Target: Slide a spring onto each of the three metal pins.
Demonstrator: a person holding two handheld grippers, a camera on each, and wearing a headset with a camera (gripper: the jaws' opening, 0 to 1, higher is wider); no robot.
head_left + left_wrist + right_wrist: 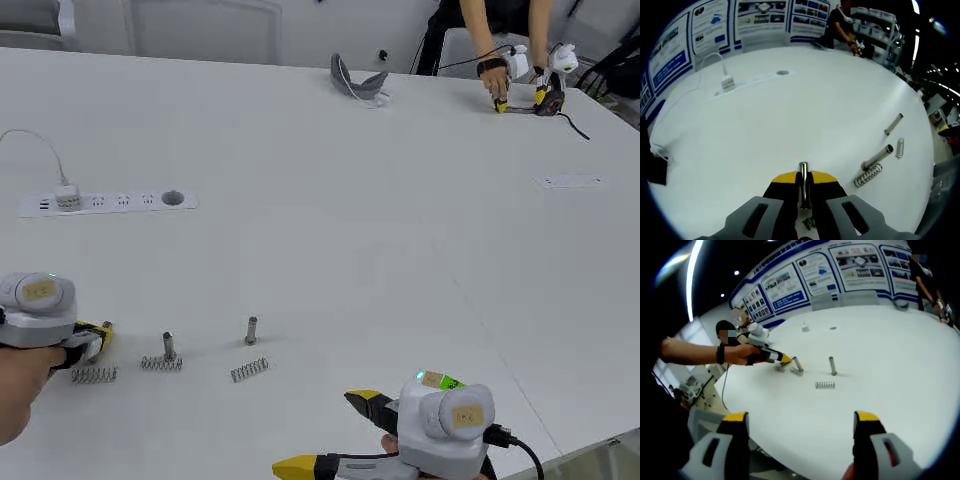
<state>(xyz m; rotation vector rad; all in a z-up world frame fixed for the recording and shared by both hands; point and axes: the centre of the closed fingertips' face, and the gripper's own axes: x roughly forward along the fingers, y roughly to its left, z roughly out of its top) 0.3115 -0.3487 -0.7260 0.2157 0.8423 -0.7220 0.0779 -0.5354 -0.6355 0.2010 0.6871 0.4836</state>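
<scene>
Left claw (803, 179) clenched on one metal pin (803, 169); beside it, two pins (251, 330) and three springs (249, 369) lie on the white bench (350, 220). Right claw (801, 440) released, empty. Wall posters (815, 272), blue-bordered (print too small to read).

We held the left gripper (88, 343) low over the near left part of the table (400, 230), our hand (18, 385) wrapped around its grip. Its jaws were closed on a metal pin (803, 172) that stood up between the yellow tips. The right gripper (330, 432) hung at the table's near edge, further right, its jaws spread wide with nothing between them, pointing left along the table.
</scene>
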